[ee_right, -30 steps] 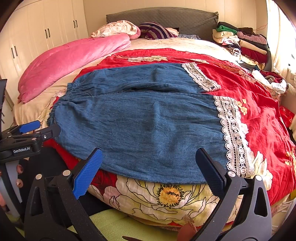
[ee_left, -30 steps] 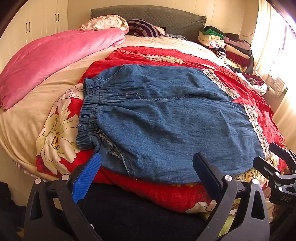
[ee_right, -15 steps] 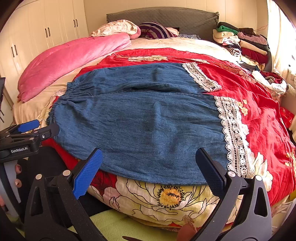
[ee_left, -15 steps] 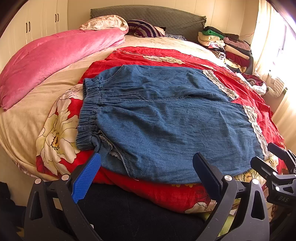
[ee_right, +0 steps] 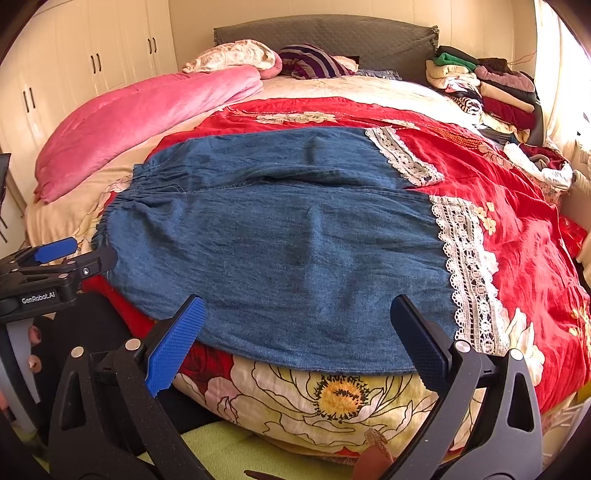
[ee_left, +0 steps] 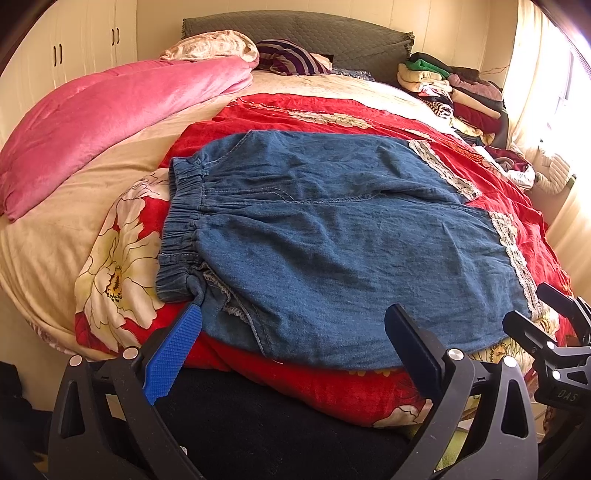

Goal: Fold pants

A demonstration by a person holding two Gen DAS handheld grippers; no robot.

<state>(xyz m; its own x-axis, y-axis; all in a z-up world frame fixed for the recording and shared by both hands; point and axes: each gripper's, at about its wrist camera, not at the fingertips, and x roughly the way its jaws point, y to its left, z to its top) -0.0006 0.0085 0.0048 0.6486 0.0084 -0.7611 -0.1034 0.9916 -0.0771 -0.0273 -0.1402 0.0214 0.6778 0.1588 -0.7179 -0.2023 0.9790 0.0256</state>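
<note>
Left gripper [ee_left: 295,332] stands wide, nothing between its fingers; I see the blue pad [ee_left: 173,362] low at the near edge of the bed [ee_left: 48,236], its tip just beside the waistband corner of the pants [ee_left: 332,251]. Right gripper [ee_right: 295,332] equally wide and empty, poised over the near hem side of the same garment.

Pants: blue denim, spread flat across a red floral quilt [ee_right: 524,258], both legs side by side. Elastic waistband [ee_left: 181,229] to the left, white lace cuffs [ee_right: 469,273] to the right. Near leg runs along the bed's front edge, its lower seam overhanging slightly, ahead of both grippers. From the left wrist view, the waist end sits ahead and left of centre; from the right wrist view, the leg fabric fills the span between the fingers, cuff ahead-right.

Each gripper shows in the other's view: left one [ee_right: 55,266] at far left, right one [ee_left: 554,332] at far right.

Also noted: pink duvet [ee_left: 110,122] along the left of the bed, pile of folded clothes [ee_right: 487,88] by the headboard [ee_right: 332,33], wardrobe doors [ee_right: 92,55] behind.
</note>
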